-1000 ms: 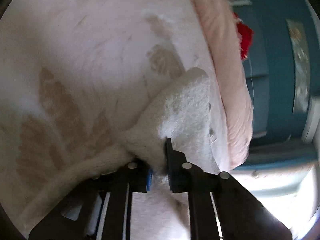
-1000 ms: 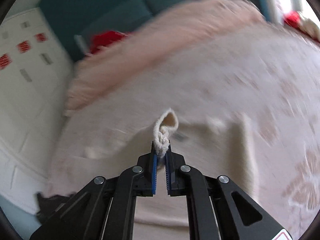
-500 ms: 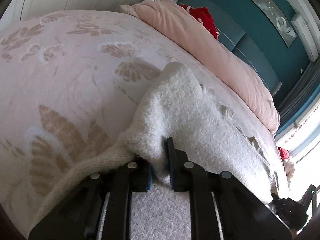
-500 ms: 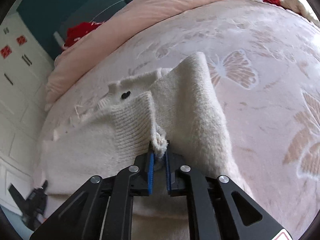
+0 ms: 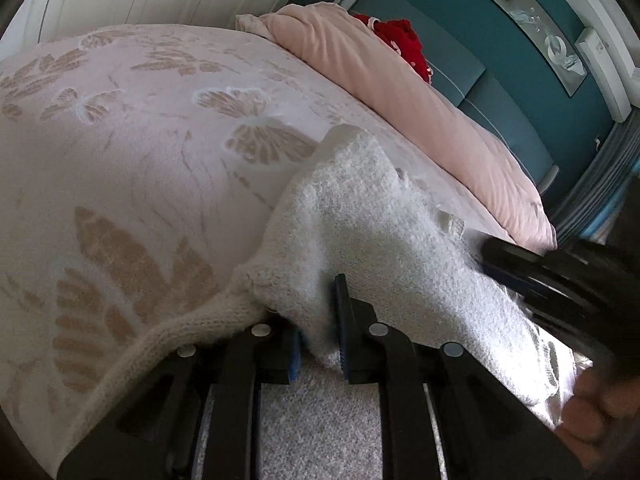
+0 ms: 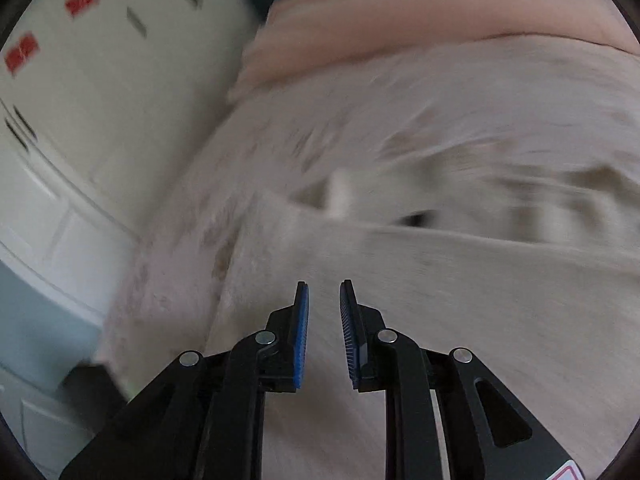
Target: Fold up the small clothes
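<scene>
Bed (image 5: 132,168): broad surface under a pale pink cover with tan butterfly and leaf motifs, serving as the flat base for folding; a pink duvet (image 5: 404,92) lies bunched along its far side, out of the working area, with something red (image 5: 400,40) behind it. Sweater (image 5: 380,232): cream knit, lying across the near part of the bed, one layer turned over onto the rest with a ribbed edge trailing toward the near left. Left hand-held gripper (image 5: 318,332): clamped on a bunched fold of the sweater, probably to pin that side so the knit does not slide while the other side is let go. Right hand-held gripper (image 6: 324,320): jaws opening with nothing between the blue pads, poised over the cream knit in a blurred view; judged to have just released its portion. It also shows as a dark shape at the right edge of the left wrist view, above a person's fingers (image 5: 592,412).
</scene>
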Demonstrator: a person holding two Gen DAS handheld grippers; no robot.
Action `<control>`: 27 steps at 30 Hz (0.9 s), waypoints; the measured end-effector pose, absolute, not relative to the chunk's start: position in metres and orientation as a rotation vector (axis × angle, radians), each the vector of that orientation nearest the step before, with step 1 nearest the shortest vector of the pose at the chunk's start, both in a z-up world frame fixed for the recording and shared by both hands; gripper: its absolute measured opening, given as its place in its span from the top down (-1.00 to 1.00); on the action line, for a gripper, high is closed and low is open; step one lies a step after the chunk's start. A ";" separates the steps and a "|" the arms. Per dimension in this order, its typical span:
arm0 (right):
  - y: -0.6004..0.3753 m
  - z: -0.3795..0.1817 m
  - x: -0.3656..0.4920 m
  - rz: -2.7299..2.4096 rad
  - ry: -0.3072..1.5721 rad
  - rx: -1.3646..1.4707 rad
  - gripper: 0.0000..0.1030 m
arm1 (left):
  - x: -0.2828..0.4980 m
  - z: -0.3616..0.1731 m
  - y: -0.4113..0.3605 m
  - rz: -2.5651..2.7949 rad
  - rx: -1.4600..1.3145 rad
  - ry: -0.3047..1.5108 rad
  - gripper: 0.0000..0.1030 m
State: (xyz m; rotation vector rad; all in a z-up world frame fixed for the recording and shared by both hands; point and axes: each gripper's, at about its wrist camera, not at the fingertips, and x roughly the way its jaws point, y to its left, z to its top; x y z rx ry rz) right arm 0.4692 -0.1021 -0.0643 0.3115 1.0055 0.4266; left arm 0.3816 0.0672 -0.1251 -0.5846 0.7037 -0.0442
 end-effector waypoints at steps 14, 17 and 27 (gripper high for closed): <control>-0.275 -0.046 0.395 -0.072 0.777 0.388 -0.15 | 0.381 -0.129 0.067 -0.058 -0.590 0.683 0.73; -0.347 -0.065 0.354 -0.209 0.808 0.467 -0.21 | 0.382 -0.129 0.066 -0.053 -0.584 0.685 0.73; -0.376 -0.069 0.333 -0.138 0.768 0.503 0.88 | 0.384 -0.128 0.065 -0.048 -0.577 0.689 0.68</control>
